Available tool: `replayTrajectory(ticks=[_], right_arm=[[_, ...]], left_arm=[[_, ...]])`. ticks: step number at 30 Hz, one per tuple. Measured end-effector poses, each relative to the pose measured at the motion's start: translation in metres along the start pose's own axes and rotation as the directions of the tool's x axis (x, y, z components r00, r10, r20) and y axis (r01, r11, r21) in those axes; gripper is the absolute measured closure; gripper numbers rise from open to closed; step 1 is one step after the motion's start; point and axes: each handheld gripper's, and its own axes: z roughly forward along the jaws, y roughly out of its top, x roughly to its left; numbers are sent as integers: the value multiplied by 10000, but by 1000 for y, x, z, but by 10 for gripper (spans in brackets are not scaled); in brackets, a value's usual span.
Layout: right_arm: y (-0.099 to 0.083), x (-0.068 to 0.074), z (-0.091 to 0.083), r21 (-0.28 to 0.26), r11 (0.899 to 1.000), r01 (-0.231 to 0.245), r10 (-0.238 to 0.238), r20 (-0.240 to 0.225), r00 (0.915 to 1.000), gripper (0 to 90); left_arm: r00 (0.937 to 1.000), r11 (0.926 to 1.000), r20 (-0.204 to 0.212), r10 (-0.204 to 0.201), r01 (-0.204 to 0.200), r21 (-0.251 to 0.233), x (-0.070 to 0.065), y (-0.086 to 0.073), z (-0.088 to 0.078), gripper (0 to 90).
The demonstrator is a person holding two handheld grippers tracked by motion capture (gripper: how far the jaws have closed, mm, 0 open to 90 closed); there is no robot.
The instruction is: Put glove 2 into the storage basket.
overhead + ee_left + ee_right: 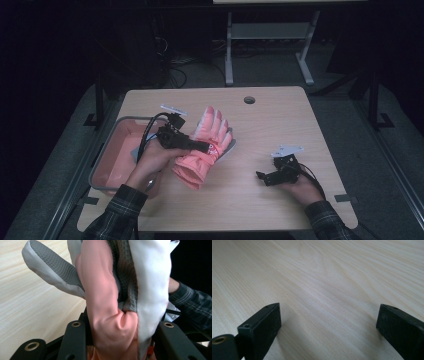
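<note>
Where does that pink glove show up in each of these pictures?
High view: pink glove left of centre, held in the left tongs.
Left gripper view: glove centre, clamped between the jaws.
Right gripper view: not in it.
Shared landmark: the wooden table.

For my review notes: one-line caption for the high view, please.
Left claw shut on a pink glove beside a tray; right claw open.

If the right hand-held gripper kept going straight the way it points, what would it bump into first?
Probably the pink glove, held by the left hand-held gripper. Before that, the right hand-held gripper faces bare table; depth is unclear.
</note>
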Motion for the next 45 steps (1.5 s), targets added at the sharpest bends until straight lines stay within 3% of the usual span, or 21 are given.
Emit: replayTrajectory(ticks=[16,31,38,45], right_arm=[[0,0,0,13,10000,-42,42,11,10000,51],[0,0,0,9,10000,-65,65,31,10000,51],[0,0,0,13,10000,-63,63,33,10000,51],[1,0,0,20,9999,-131,131,75,9999,51]], left_arm=[[9982,9982,-480,-371,347,-485,15,-7,-47,584],[9911,9933,-1139,-695,582,-1001,31,-17,-100,584],[9825,9873,-1538,-1049,843,-1349,46,-29,-122,584],[9669,9801,-2089,-1468,1137,-1626,62,-43,-141,584]])
